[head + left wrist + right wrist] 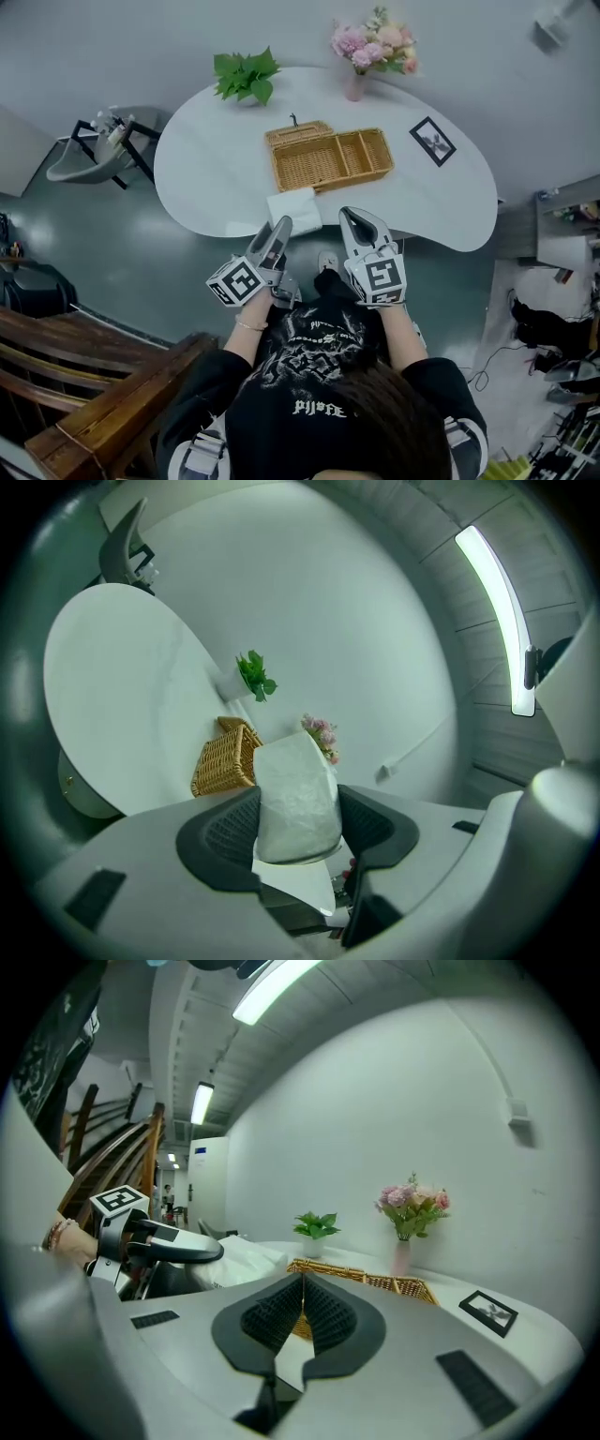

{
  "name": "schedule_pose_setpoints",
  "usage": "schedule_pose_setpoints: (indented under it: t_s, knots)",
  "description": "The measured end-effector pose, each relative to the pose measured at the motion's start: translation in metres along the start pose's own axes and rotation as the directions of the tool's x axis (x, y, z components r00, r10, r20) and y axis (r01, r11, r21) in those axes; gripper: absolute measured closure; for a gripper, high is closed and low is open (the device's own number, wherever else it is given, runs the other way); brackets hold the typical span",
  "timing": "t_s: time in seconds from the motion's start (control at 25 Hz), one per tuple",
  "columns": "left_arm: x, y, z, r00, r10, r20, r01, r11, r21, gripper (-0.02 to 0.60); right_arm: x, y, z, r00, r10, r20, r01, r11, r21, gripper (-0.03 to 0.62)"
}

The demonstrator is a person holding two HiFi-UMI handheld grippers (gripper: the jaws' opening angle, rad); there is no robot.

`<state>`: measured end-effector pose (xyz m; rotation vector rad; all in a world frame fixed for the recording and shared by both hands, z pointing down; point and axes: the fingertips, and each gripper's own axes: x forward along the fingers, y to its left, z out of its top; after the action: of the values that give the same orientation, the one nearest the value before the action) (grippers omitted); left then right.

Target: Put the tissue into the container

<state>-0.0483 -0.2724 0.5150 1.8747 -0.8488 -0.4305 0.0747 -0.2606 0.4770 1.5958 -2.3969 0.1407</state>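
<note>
**Head view.** Grips a white soft tissue pack [294, 208] in the left gripper [282, 225], at the near edge of the white curved tabletop [206, 169]. Places it just in front of the light-brown woven wicker container [328, 157], which is divided into compartments and sits mid-tabletop. Cannot tell whether the pack is resting or lifted. Holds the right gripper [352, 218] just right of the tissue pack, apart from it, over the same near edge. Takes in a green leafy plant [246, 75] and pink flowers in a pink vase [373, 49] at the far edge. Also takes in a black-framed picture [432, 141] lying flat toward the right end.

**Left gripper view.** Pinches the tissue pack from both sides between the dark jaws, with its top sticking up past the tips. Looks beyond it to the wicker container, the plant and the flowers.

**Right gripper view.** Presses the jaws together, with nothing between them. Looks over them along the wicker container's rim, with the left gripper and its tissue pack off to the left. Also catches the plant, the flowers and the picture farther back.
</note>
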Motion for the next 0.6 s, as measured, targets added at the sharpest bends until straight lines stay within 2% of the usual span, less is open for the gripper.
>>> schedule_pose_setpoints:
  t_s: [0.2, 0.32, 0.6]
  knots:
    - [0.029, 0.0, 0.006, 0.999, 0.03, 0.028, -0.03, 0.999, 0.01, 0.321, 0.023, -0.022, 0.001, 0.998, 0.062, -0.023, -0.063, 0.997, -0.034, 0.569]
    - [0.044, 0.003, 0.011, 0.997, 0.062, 0.044, -0.061, 0.998, -0.007, 0.321, 0.031, -0.037, 0.001, 0.996, 0.082, -0.029, -0.083, 0.996, -0.034, 0.569]
    - [0.083, 0.007, 0.021, 0.99, 0.134, 0.05, -0.135, 0.991, 0.008, 0.322, 0.051, -0.071, -0.001, 0.993, 0.117, -0.035, -0.118, 0.992, -0.043, 0.569]
